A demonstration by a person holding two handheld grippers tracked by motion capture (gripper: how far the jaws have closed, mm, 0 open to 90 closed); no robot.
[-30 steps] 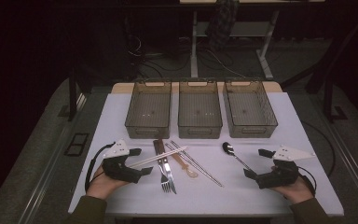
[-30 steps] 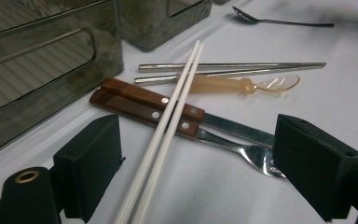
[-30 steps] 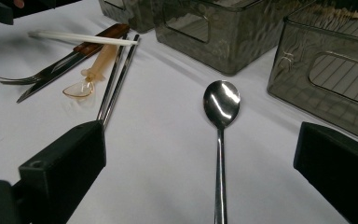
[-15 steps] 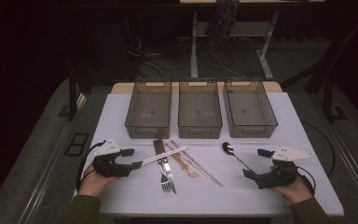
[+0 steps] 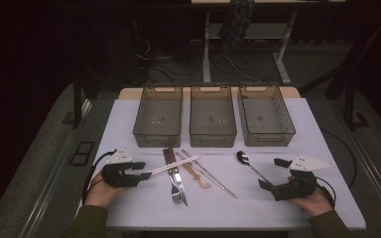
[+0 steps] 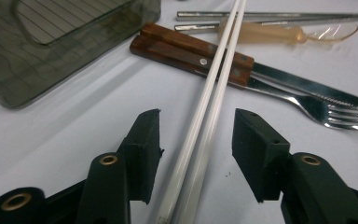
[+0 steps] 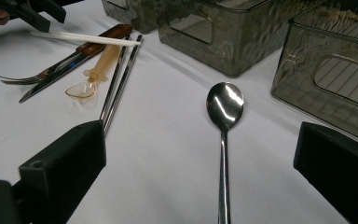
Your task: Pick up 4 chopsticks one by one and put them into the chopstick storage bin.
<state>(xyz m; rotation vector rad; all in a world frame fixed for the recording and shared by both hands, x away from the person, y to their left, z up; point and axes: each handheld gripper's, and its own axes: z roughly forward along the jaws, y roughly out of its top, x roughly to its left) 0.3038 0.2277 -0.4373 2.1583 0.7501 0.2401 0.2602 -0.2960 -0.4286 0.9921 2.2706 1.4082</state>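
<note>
White surface (image 5: 129, 124) under dim light, dark floor around it, cables and desk legs beyond the far edge. Three smoky translucent bins in a row along the far half: left bin (image 5: 158, 117), middle bin (image 5: 213, 117), right bin (image 5: 266, 116), all with nothing inside.

Near the bins, a loose cluster of cutlery: wooden-handled knife (image 5: 170, 164) and wooden-handled fork (image 5: 178, 191) side by side, tines pointing toward the person; amber plastic spoon (image 5: 197, 176) just right of them; metal chopsticks (image 5: 213, 176) running diagonally across it; metal spoon (image 5: 248, 162) lying apart to the right, bowl toward the bins.

White chopsticks (image 5: 171, 165) laid as a pair across the knife and fork handles, their near ends between the jaws of the left tool (image 5: 140, 172). In the left gripper view, left tool spread, a clear gap on either side of the white chopsticks (image 6: 205, 121), no pinch on them; corner of the left bin at upper left.

Right tool (image 5: 273, 173) resting at the right, held in a hand, jaws wide apart. In the right gripper view, metal spoon (image 7: 223, 140) lying between the spread jaws, untouched.
</note>
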